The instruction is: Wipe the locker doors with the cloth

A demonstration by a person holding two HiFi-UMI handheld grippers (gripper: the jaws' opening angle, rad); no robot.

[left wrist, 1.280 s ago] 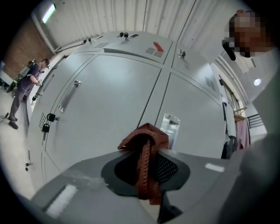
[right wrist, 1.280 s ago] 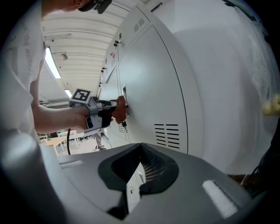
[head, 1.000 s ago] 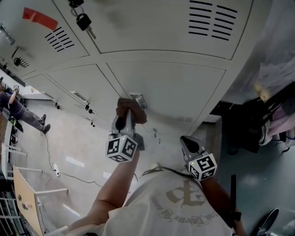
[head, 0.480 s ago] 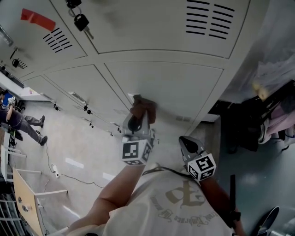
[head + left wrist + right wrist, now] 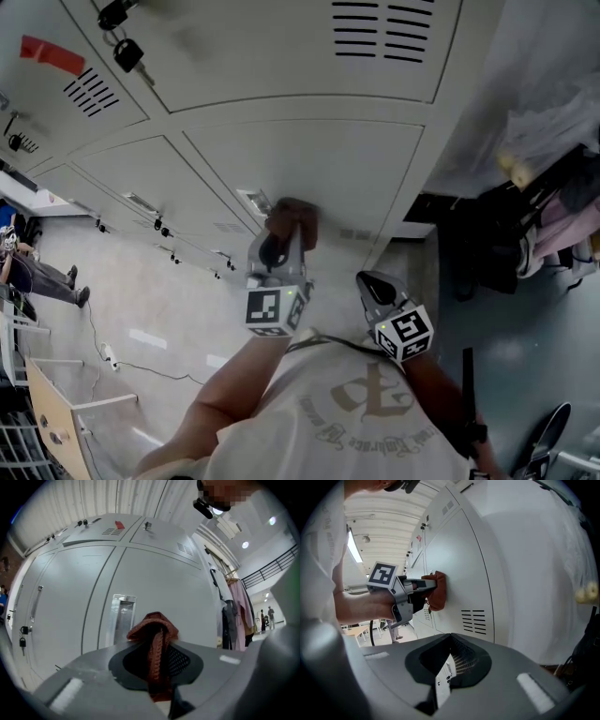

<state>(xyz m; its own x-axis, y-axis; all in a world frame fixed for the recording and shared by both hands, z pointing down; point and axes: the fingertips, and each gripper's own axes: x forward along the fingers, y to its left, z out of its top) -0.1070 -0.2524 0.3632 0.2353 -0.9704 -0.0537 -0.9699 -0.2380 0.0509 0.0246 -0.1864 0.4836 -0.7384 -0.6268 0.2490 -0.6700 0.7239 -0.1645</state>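
Observation:
A rust-red cloth (image 5: 292, 222) is pressed against the lower grey locker door (image 5: 356, 173), just right of its recessed metal handle (image 5: 254, 201). My left gripper (image 5: 286, 236) is shut on the cloth. In the left gripper view the cloth (image 5: 153, 637) bunches between the jaws, with the handle (image 5: 121, 617) to its left. My right gripper (image 5: 367, 281) hangs lower right, off the door, jaws together and holding nothing. The right gripper view shows the left gripper (image 5: 423, 587) and the cloth (image 5: 436, 590) touching the door.
A key bunch (image 5: 122, 42) hangs from the upper locker at top left. Vent slots (image 5: 380, 33) mark the upper door. Hanging clothes and bags (image 5: 553, 206) stand right of the locker's end. A person (image 5: 33, 277) stands far off on the left.
My left gripper has slid the cloth rightward across the lower door, from over the handle to its right side. The right gripper stayed about where it was.

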